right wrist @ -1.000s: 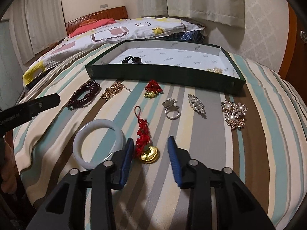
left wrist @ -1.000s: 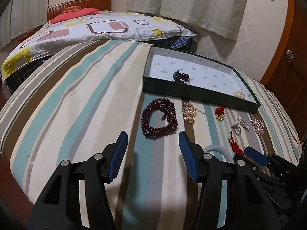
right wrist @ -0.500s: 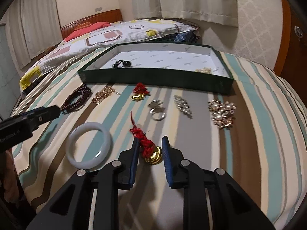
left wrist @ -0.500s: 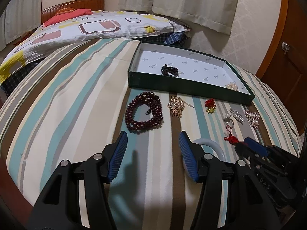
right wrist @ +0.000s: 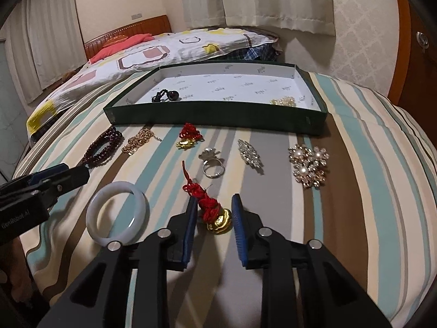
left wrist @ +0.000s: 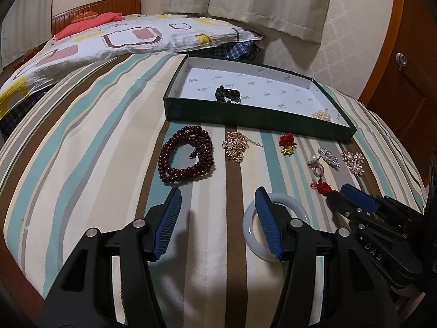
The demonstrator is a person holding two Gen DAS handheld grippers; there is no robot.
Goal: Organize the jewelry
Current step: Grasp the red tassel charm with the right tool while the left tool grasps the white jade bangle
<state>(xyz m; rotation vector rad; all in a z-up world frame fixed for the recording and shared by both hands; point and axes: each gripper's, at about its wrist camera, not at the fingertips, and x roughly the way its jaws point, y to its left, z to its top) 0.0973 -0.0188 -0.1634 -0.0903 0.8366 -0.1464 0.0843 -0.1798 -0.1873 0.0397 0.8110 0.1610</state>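
A green tray [right wrist: 213,116] with white lining lies on the striped bed and holds a black bead piece [right wrist: 165,95] and a gold piece [right wrist: 282,101]. In front of it lie dark red beads [left wrist: 187,154], a gold chain [left wrist: 236,145], a small red-gold charm [right wrist: 188,138], a ring [right wrist: 213,166], two brooches [right wrist: 308,166] and a white bangle [right wrist: 117,216]. My right gripper [right wrist: 214,209] straddles a red knot charm with gold ingot [right wrist: 214,214], its jaws narrowed close to it. My left gripper [left wrist: 218,202] is open and empty, just before the red beads.
A patterned quilt [left wrist: 117,41] lies beyond the tray toward the headboard. Curtains and a wall stand behind. A wooden door [left wrist: 409,63] is at the right. The bed edge drops off at the left and near side.
My right gripper has moved forward over the red knot charm and its jaws have narrowed around it. My left gripper has shifted slightly, still open.
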